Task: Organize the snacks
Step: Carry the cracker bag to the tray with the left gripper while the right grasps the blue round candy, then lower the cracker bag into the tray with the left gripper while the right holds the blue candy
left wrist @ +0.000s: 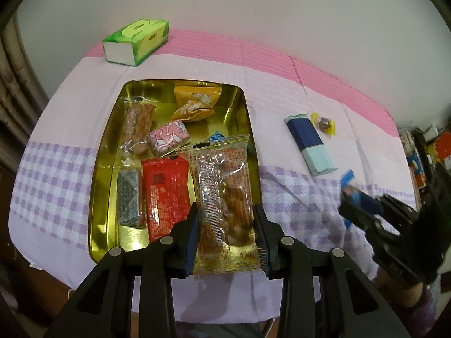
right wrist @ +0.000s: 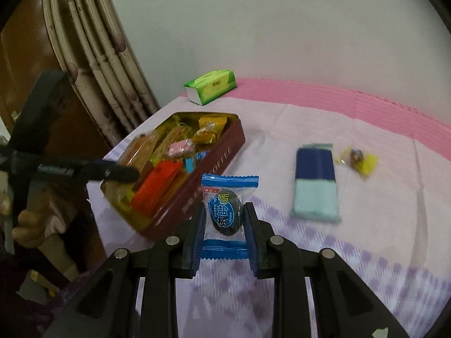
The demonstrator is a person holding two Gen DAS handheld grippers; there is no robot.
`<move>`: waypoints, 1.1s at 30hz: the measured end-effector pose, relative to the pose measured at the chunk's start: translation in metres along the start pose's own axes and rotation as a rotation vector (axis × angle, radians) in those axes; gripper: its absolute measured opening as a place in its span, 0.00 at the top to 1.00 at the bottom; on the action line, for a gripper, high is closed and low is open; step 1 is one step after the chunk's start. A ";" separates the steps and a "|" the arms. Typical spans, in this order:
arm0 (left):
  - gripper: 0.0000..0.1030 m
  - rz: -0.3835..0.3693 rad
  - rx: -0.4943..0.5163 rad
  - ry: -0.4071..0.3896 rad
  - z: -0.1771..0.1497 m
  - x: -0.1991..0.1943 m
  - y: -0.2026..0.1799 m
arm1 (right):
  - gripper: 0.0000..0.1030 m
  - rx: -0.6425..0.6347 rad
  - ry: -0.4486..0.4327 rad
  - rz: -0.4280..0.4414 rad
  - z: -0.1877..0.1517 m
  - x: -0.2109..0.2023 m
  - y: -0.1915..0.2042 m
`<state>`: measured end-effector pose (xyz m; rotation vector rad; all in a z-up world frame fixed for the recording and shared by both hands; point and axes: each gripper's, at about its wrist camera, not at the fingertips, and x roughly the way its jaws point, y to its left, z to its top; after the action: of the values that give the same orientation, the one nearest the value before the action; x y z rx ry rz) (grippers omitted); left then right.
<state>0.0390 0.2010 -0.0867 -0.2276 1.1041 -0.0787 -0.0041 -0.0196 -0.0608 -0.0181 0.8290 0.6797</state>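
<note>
Blue-wrapped candy [right wrist: 224,214] | label "盐" | in right gripper [right wrist: 224,219] jaws

Black plastic fingers [left wrist: 194,225] with blue ribbed pads [right wrist: 197,242], silver round screws [left wrist: 287,240], bare skin behind.

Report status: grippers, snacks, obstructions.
Left gripper shut on clear peanut pack over tin. Right gripper shut on blue candy. Path clear.
</note>
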 end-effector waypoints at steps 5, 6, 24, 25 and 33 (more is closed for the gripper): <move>0.65 0.031 0.019 -0.013 -0.001 0.000 -0.001 | 0.77 0.010 -0.014 -0.002 0.002 -0.006 0.008; 0.65 0.032 0.021 -0.013 -0.001 0.001 -0.001 | 0.77 0.010 -0.015 0.000 0.001 -0.008 0.009; 0.64 0.131 0.060 -0.019 0.002 0.014 0.010 | 0.76 0.002 -0.015 -0.008 -0.002 -0.013 0.021; 0.64 0.136 0.062 -0.019 0.003 0.015 0.010 | 0.76 0.002 -0.015 -0.007 -0.002 -0.014 0.021; 0.64 0.142 0.032 -0.009 0.008 0.020 0.024 | 0.76 0.004 -0.017 -0.008 -0.003 -0.015 0.022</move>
<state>0.0533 0.2217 -0.1058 -0.1197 1.1065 0.0314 -0.0261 -0.0115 -0.0473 -0.0117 0.8141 0.6701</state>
